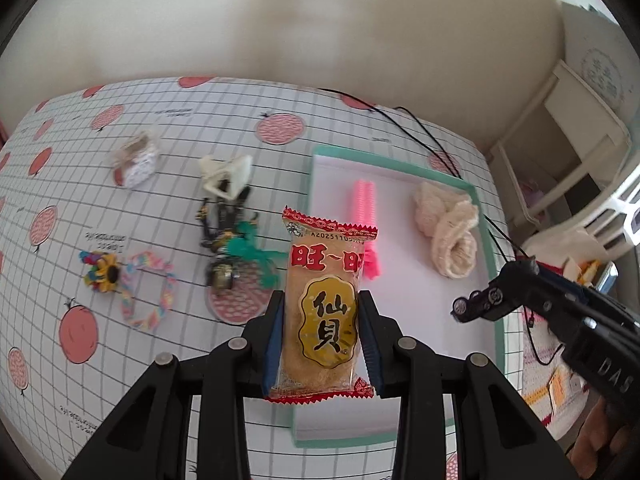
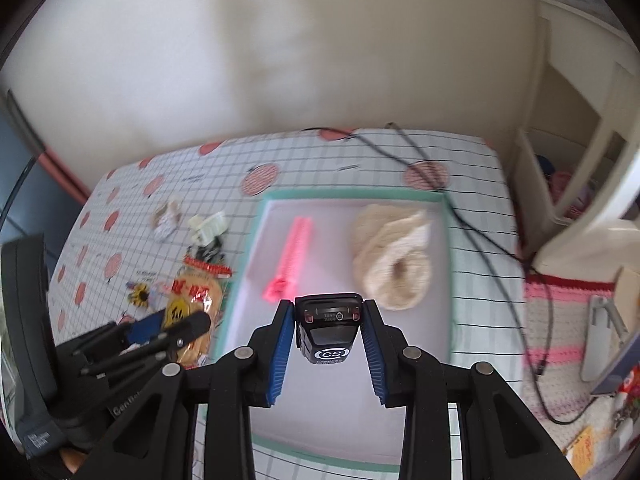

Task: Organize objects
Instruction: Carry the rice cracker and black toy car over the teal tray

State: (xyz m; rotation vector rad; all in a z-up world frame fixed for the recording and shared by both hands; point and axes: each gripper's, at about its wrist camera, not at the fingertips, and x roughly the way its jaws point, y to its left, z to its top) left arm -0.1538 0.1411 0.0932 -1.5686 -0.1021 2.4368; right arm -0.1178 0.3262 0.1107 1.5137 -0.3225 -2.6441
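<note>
Left wrist view: the left gripper (image 1: 322,334) is clamped on a rice cracker packet (image 1: 325,308), pads pressing its long edges, held above the near left edge of the tray (image 1: 486,216). The packet looks light and crinkly, its film slippery and the cracker inside brittle, so a gentle squeeze across the middle seems safest. In the right wrist view, the right gripper (image 2: 329,334) pinches a small black toy car (image 2: 329,330) over the tray; rigid and light, it should tolerate a firm side hold. Farther in the tray lie a pink comb (image 2: 292,252) and a cream knitted piece (image 2: 394,256). Trinkets remain on the tablecloth (image 1: 192,92) to the left.
</note>
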